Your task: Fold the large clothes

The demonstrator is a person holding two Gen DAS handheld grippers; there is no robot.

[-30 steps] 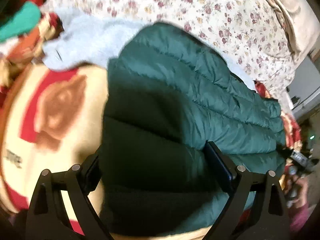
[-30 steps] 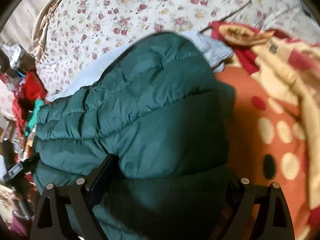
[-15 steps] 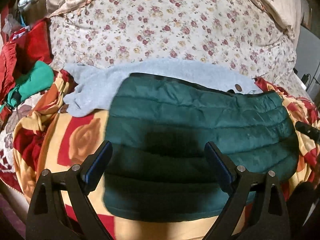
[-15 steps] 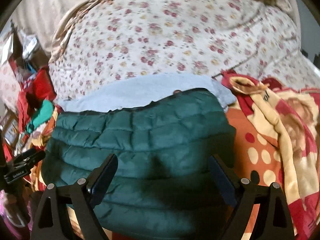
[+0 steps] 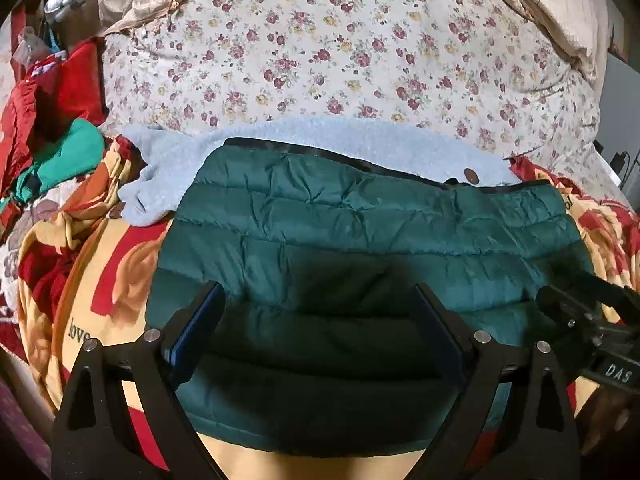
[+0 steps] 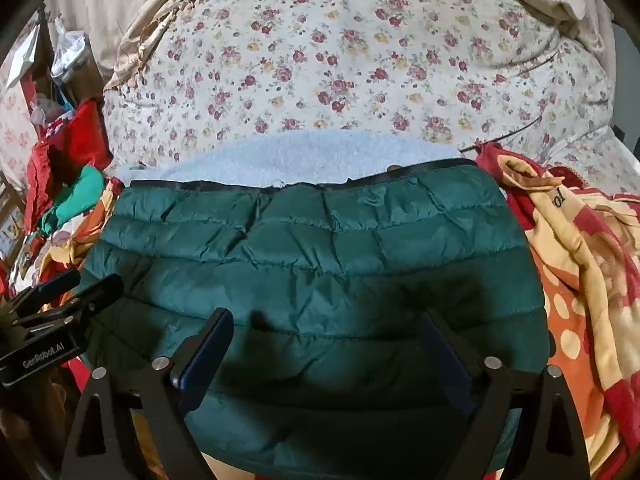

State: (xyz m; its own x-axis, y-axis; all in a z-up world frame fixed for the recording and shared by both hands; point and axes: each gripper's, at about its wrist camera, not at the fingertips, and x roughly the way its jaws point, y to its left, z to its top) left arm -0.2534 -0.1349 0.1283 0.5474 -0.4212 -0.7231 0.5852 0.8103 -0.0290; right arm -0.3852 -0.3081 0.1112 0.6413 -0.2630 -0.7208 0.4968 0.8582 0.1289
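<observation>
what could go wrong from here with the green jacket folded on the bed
1. The puffy jacket may spring back open: both the left tongs and right tongs are open and hold nothing.
2. It lies partly on a light blue fleece; a further grab might catch that fleece too.
3. The rumpled blanket beside it could be dragged along.

We hold the left gripper with jaws spread wide; our right gripper likewise agape; both side by side, empty.
</observation>
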